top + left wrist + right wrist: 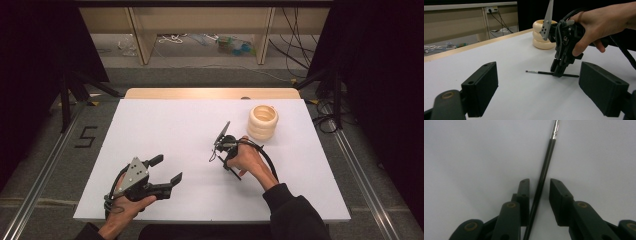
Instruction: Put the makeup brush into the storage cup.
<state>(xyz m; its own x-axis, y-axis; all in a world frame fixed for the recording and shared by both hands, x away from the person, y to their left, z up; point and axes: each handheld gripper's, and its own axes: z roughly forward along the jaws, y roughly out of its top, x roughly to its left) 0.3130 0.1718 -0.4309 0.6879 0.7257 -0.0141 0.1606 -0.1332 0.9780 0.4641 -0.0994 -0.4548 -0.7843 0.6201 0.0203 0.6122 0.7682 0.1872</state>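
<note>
Right gripper view looks straight down at a thin black brush [543,173] lying flat on the white surface [474,152]. The brush runs between the two fingers [524,195] of the right gripper [539,192]. There is a small gap on each side, so the fingers are not pressing on it yet. They are nearly shut around it.

The brush looks very light and stiff, like a pencil. Its handle is smooth and shiny, so it may slip or roll. It lies low on the surface, so the fingers must go right down to pick it up. The black handle is the best place to hold it. The silver part and the small tip [527,71] are better left alone, as the hairs could bend.

From the left gripper view, the right gripper [557,71] stands over the back part of the brush, held by a hand [596,23]. The left gripper [166,171] rests near the front edge of the surface with its fingers wide apart and nothing in them.

A cream holder [262,121] made of stacked rings stands farther back on the surface, well apart from the brush. I cannot tell what is inside it; nothing sticks out of the top.
</note>
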